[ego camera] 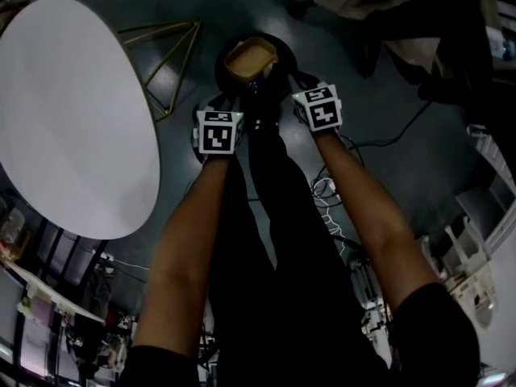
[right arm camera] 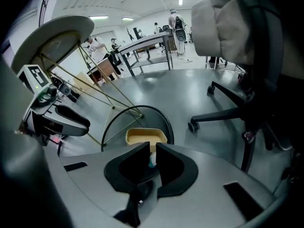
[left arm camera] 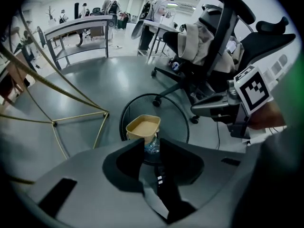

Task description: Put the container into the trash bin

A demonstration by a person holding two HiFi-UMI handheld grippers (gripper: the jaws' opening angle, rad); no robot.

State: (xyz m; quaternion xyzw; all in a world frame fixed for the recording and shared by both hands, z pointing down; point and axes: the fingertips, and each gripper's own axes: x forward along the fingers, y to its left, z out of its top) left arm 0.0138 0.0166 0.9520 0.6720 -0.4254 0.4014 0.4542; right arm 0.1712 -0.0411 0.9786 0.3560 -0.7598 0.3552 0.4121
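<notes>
Far left: white oval table (ego camera: pixel 72 119). Its gold wire frame (ego camera: pixel 173 55) stands between the tabletop and the bin.

Your left gripper (left arm camera: pixel 152 144) points steeply down toward the floor. The jaws stand apart and the pads press on nothing. The container's near-left corner sits just beyond the tips, above the gap and not in it. Through the gap a clear, bluish, crumpled thing shows lower in the bin; I can't tell what it is.

Centre: the container (ego camera: pixel 251 60) is a tan, shallow, rectangular tray with its open side up. It sits at the mouth of the black wire trash bin (left arm camera: pixel 173 118), over the near part of the ring. It is about level with the rim, not down at the bottom. Its long axis runs left to right, crosswise to the line of both your grippers, with one long wall facing you.

Your right gripper (right arm camera: pixel 152 146) also points steeply down. Its jaws are nearly together, leaving only a thin slit. The container's near long wall meets the tips at about its middle and looks pinched there. So the tray lies just beyond this gripper, and beyond and slightly right of your left one.

In the head view your forearms reach forward side by side, with the marker cubes on top.

Far right: a black office chair (left arm camera: pixel 222 37) with a pale garment draped on it. Its wheeled base stands just past the bin's far rim.
</notes>
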